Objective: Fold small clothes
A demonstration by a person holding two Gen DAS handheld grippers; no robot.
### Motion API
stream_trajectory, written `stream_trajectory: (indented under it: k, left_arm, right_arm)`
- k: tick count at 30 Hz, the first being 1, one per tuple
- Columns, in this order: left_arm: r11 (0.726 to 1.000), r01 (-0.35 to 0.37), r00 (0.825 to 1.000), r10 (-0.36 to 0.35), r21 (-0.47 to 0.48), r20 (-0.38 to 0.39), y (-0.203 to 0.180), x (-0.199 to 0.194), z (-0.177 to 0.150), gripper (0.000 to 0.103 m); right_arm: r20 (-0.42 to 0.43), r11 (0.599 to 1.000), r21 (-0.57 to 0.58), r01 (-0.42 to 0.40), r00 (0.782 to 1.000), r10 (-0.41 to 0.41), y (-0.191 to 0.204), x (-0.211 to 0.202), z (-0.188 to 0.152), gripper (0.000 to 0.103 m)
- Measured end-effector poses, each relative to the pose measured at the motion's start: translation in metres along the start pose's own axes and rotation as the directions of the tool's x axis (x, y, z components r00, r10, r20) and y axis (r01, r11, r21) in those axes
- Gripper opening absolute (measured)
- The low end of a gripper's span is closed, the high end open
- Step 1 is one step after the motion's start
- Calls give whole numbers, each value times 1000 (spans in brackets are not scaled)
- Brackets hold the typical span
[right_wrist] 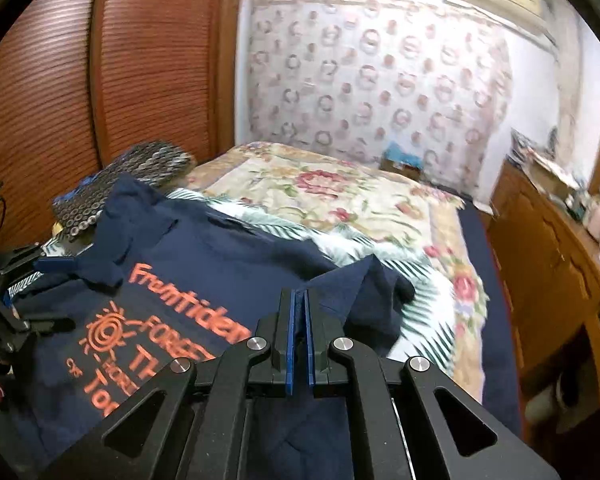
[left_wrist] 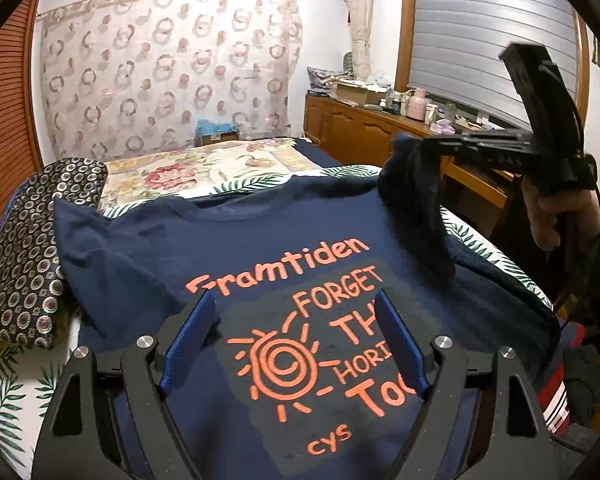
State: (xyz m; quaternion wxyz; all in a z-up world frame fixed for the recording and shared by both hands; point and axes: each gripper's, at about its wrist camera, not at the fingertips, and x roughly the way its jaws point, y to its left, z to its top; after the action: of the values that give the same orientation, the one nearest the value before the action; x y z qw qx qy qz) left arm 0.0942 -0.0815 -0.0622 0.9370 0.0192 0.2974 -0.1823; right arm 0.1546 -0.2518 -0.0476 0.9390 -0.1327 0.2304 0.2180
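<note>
A navy T-shirt [left_wrist: 260, 248] with orange print lies face up on the bed; it also shows in the right wrist view [right_wrist: 204, 256]. My left gripper [left_wrist: 296, 300] is open and empty, low over the shirt's printed chest. My right gripper [right_wrist: 299, 294] is shut on the shirt's right sleeve [right_wrist: 364, 292] and holds it lifted off the bed. In the left wrist view the right gripper [left_wrist: 424, 148] shows at upper right with the sleeve [left_wrist: 416, 208] hanging from it. The left gripper [right_wrist: 52, 262] shows at the left edge of the right wrist view.
The shirt rests on a leaf-print sheet [left_wrist: 16, 396] over a floral bedspread [right_wrist: 340, 200]. A dark circle-patterned cushion [left_wrist: 32, 248] lies at the shirt's left. A wooden sideboard [left_wrist: 364, 132] with clutter runs along the right. A louvred wooden wardrobe [right_wrist: 100, 80] stands on the left.
</note>
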Motion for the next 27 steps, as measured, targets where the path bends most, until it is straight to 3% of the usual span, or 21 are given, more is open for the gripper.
stream_trajectory:
  k: [3, 10, 18, 27]
  left_arm:
    - [1000, -5, 1000, 5, -8, 0, 4, -1, -2, 83]
    - [1000, -8, 1000, 9, -22, 5, 11, -4, -4, 83]
    - [1000, -6, 1000, 6, -18, -1, 9, -2, -4, 83]
    - [1000, -3, 1000, 3, -22, -8, 9, 1, -5, 83]
  right_arm:
    - [9, 999, -18, -29, 1000, 29, 14, 8, 11, 4]
    - [17, 1000, -15, 5, 1000, -5, 10, 11, 5, 42]
    - [-102, 999, 26, 23, 995, -20, 0, 18, -15, 42]
    - [-212, 996, 50, -68, 974, 77, 16, 29, -43, 42]
